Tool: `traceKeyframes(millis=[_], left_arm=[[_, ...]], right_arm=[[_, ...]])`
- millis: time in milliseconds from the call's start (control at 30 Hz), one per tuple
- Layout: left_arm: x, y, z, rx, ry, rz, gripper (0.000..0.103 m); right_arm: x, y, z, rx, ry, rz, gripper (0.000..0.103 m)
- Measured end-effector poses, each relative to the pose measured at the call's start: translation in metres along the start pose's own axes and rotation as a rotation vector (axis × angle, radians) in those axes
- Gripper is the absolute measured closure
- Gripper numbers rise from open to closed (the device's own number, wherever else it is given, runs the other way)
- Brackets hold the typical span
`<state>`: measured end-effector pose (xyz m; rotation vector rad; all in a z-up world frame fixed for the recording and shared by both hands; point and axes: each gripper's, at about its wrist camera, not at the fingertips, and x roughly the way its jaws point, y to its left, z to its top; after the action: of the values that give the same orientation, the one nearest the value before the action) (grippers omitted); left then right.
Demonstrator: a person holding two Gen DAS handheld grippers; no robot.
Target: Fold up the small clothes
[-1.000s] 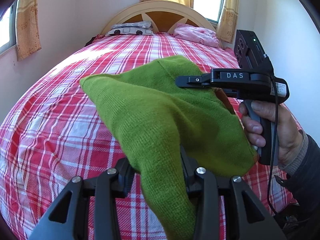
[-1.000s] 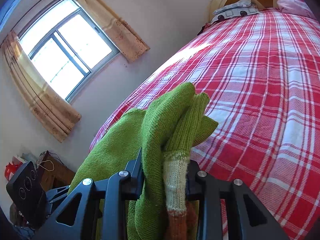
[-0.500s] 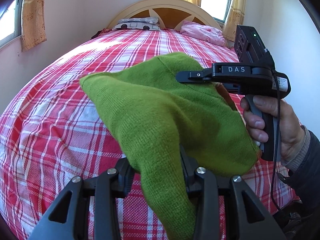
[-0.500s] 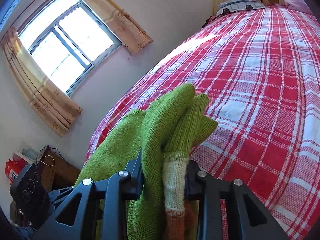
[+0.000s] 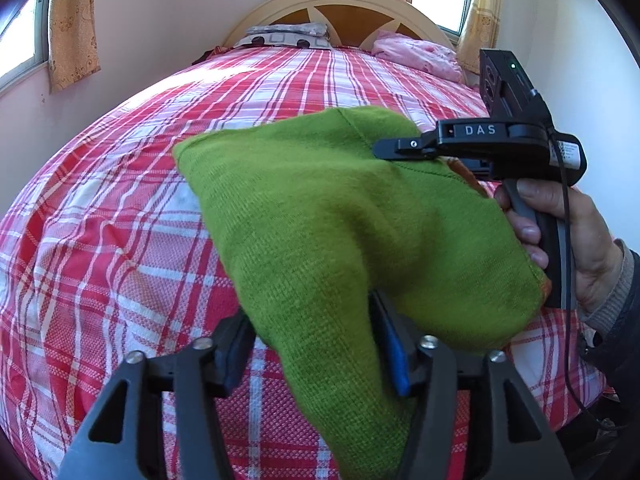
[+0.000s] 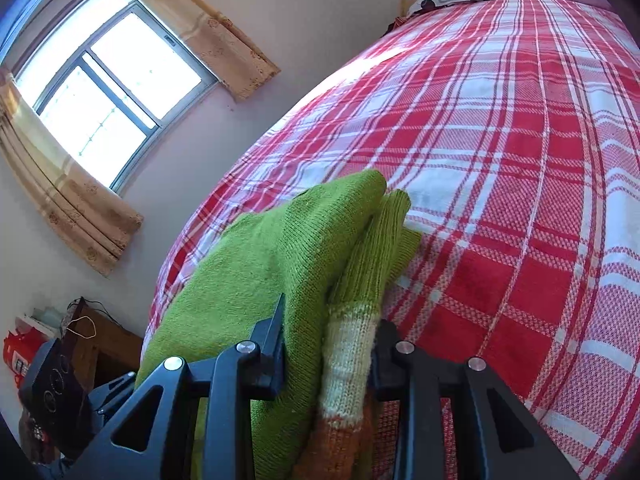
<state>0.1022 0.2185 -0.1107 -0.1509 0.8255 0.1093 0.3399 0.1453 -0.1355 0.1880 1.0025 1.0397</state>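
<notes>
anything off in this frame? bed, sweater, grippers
Nothing damaged or spilled. The green sweater hangs bunched between both grippers above the plaid bed. The left gripper is opening, its fingers apart from the knit; the right gripper clamps the striped cuff.

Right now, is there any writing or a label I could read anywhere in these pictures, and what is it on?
"DAS": white letters on the black body of the right gripper, seen from the left wrist.
White sticker on that same gripper: print too small to read.
Red box by the wall, seen from the right wrist: markings too blurred to read.
Nothing readable on the green sweater, bed or pillows.
</notes>
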Motion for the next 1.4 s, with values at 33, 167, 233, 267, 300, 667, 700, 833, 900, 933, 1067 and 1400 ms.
traceKeyframes(millis=[33, 167, 233, 267, 300, 667, 700, 833, 900, 933, 1067, 1400], left_arm=[[-0.002, -0.002, 0.000, 0.024, -0.003, 0.022, 0.036], [-0.027, -0.015, 0.003, 0.150, -0.041, 0.089, 0.035], [-0.045, -0.016, 0.007, 0.181, -0.098, 0.121, 0.030], [-0.054, -0.014, 0.010, 0.175, -0.128, 0.126, 0.023], [-0.062, -0.009, 0.014, 0.151, -0.164, 0.126, 0.017], [0.001, 0.036, 0.017, -0.042, -0.064, 0.210, 0.007], [0.004, 0.036, 0.015, -0.029, -0.070, 0.214, 0.003], [0.015, 0.035, 0.013, -0.012, -0.094, 0.242, 0.000], [0.017, 0.037, 0.012, -0.031, -0.114, 0.237, 0.000], [0.015, 0.037, 0.011, -0.044, -0.121, 0.233, 0.000], [-0.001, 0.034, 0.010, -0.081, -0.113, 0.227, 0.000], [-0.075, 0.005, 0.031, -0.036, -0.256, 0.168, 0.000]], right_arm=[[0.001, -0.002, -0.001, 0.005, 0.001, 0.000, 0.068], [-0.007, -0.006, -0.003, 0.023, -0.010, -0.026, 0.060], [-0.021, -0.004, -0.004, 0.019, -0.047, -0.060, 0.059], [-0.031, -0.001, -0.004, 0.016, -0.075, -0.082, 0.059], [-0.044, 0.004, -0.005, 0.009, -0.114, -0.095, 0.059], [-0.036, 0.066, -0.053, -0.100, 0.007, 0.117, 0.051], [-0.028, 0.059, -0.056, -0.081, 0.017, 0.073, 0.051], [-0.023, 0.046, -0.056, -0.037, -0.017, 0.095, 0.052], [-0.024, 0.050, -0.058, -0.053, -0.018, 0.081, 0.052], [-0.026, 0.051, -0.059, -0.052, -0.022, 0.079, 0.051], [-0.050, 0.057, -0.063, -0.026, -0.075, 0.049, 0.047], [-0.133, 0.108, -0.093, -0.246, -0.286, -0.259, 0.035]])
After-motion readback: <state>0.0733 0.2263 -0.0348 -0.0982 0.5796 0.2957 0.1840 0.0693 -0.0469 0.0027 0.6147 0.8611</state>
